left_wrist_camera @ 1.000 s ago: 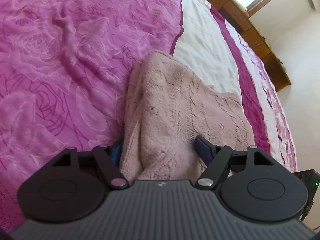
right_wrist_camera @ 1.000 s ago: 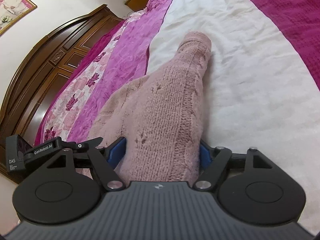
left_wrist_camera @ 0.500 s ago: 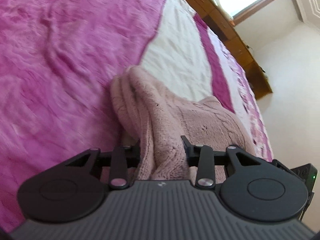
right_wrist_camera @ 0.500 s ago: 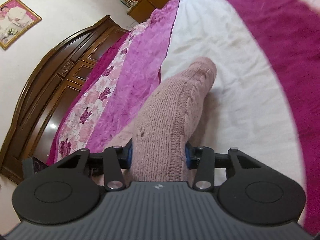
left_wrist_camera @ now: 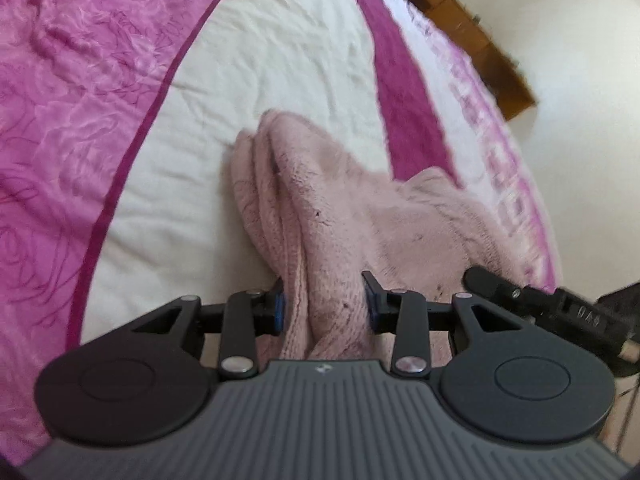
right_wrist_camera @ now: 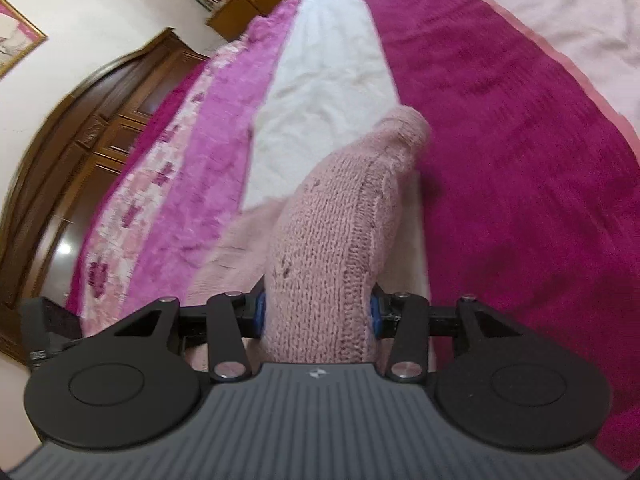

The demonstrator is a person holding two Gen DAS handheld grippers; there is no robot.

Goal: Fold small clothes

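Observation:
A pale pink knitted sweater [left_wrist_camera: 340,208] hangs bunched above the bed, held at two spots. My left gripper [left_wrist_camera: 326,306] is shut on a thick fold of it, and the cloth trails forward to a limp end over the white band of the bedspread. In the right wrist view my right gripper [right_wrist_camera: 316,314] is shut on another part of the sweater [right_wrist_camera: 340,216], a sleeve-like roll that runs ahead to a rounded cuff. The right gripper's body [left_wrist_camera: 560,312] shows at the right edge of the left wrist view, close beside the left one.
The bedspread [left_wrist_camera: 80,100] has pink rose-patterned, white and magenta bands. A wooden headboard [right_wrist_camera: 68,148] stands at the left in the right wrist view. A wooden bed rail [left_wrist_camera: 472,28] runs along the far edge, with pale floor beyond it.
Both grippers went from open around the sweater to shut on it, then lifted and carried it sideways. The cloth now hangs over the white band rather than the pink area.

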